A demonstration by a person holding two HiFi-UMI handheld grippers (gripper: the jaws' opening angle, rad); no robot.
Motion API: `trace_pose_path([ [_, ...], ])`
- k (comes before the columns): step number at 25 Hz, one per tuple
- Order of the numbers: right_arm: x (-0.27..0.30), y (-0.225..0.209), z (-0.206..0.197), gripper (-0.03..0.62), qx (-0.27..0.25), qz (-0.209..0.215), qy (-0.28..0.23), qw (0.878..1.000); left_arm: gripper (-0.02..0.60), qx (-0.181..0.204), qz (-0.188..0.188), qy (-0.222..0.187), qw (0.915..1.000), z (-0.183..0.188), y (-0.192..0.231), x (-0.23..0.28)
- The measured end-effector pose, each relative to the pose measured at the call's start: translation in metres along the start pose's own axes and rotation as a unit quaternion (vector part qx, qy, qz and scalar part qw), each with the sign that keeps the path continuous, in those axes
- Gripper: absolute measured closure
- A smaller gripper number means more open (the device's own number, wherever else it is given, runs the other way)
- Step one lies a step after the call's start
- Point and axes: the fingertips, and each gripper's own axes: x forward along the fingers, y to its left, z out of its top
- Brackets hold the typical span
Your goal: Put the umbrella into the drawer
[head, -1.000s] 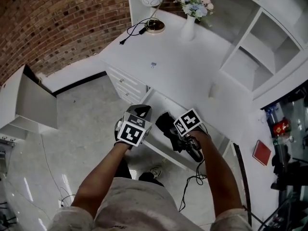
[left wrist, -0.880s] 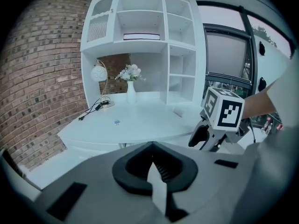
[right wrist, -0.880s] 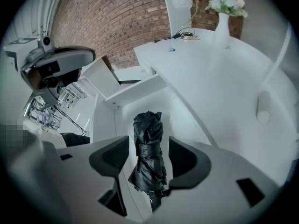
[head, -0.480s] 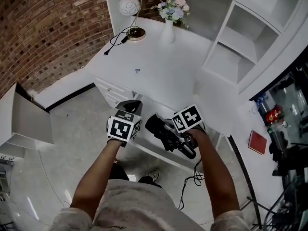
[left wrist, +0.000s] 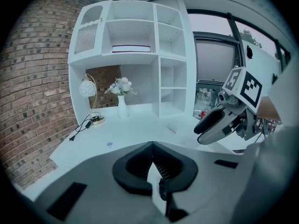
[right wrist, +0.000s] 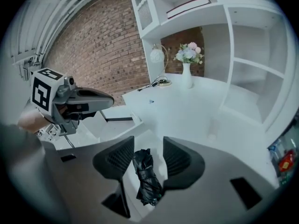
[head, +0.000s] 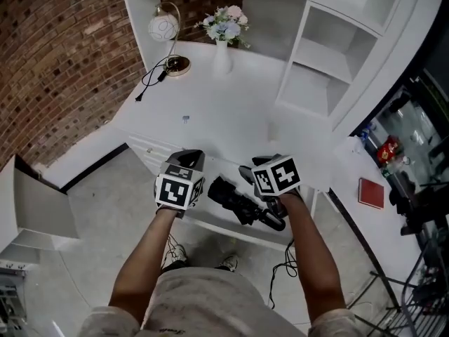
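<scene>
The folded black umbrella lies in the open white drawer under the desk. In the right gripper view the umbrella shows on the drawer floor below the gap between the jaws. My right gripper hangs above it, open. Its jaws have just been closing and their pads touch nothing. Left of the drawer my left gripper is held up, and its pads meet at the tip, shut on nothing. Each gripper also shows in the other's view: the right gripper and the left gripper.
A white desk carries a globe lamp, its cable, a vase of flowers and a small blue thing. White shelves rise behind. A red book lies at the right. Side drawers sit below the desk's left.
Both grippers have risen, the right one more, away from the umbrella, which stays in the drawer. The head view has swung up and shows more of the shelves.
</scene>
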Motion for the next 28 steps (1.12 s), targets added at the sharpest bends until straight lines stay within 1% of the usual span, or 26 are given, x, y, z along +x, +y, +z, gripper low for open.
trace_pose_path([
  [4, -0.011, 0.001, 0.011, 0.396, 0.002, -0.032, -0.018, 0.999, 0.584, 0.002, -0.012, -0.015, 0.9998, 0.012, 0.01, -0.006],
  [6, -0.014, 0.003, 0.016, 0.425, 0.009, -0.049, -0.03, 0.998, 0.584, 0.007, -0.018, -0.02, 0.9996, 0.013, 0.017, -0.01],
  [8, -0.018, 0.006, 0.022, 0.433, 0.019, -0.063, -0.043, 0.997, 0.585, 0.009, -0.024, -0.023, 0.9994, 0.011, 0.024, -0.012],
  [14, -0.028, 0.018, 0.033, 0.433, 0.045, -0.095, -0.075, 0.992, 0.584, 0.019, -0.041, -0.034, 0.9984, 0.015, 0.042, -0.02],
  [15, -0.03, 0.019, 0.034, 0.433, 0.05, -0.103, -0.081, 0.99, 0.584, 0.02, -0.044, -0.037, 0.9981, 0.017, 0.043, -0.021],
  [17, -0.037, 0.02, 0.037, 0.475, 0.059, -0.124, -0.099, 0.985, 0.584, 0.023, -0.048, -0.044, 0.9976, 0.02, 0.045, -0.023],
  [18, -0.04, 0.02, 0.039, 0.485, 0.064, -0.133, -0.109, 0.983, 0.584, 0.024, -0.05, -0.048, 0.9973, 0.021, 0.047, -0.023],
  [24, -0.057, 0.026, 0.046, 0.485, 0.088, -0.156, -0.147, 0.973, 0.584, 0.027, -0.07, -0.064, 0.9951, 0.03, 0.044, -0.027],
  [27, -0.066, 0.027, 0.048, 0.487, 0.101, -0.167, -0.173, 0.965, 0.584, 0.035, -0.074, -0.067, 0.9944, 0.032, 0.043, -0.03],
  [28, -0.069, 0.027, 0.05, 0.512, 0.103, -0.172, -0.183, 0.962, 0.584, 0.038, -0.073, -0.066, 0.9944, 0.033, 0.044, -0.031],
])
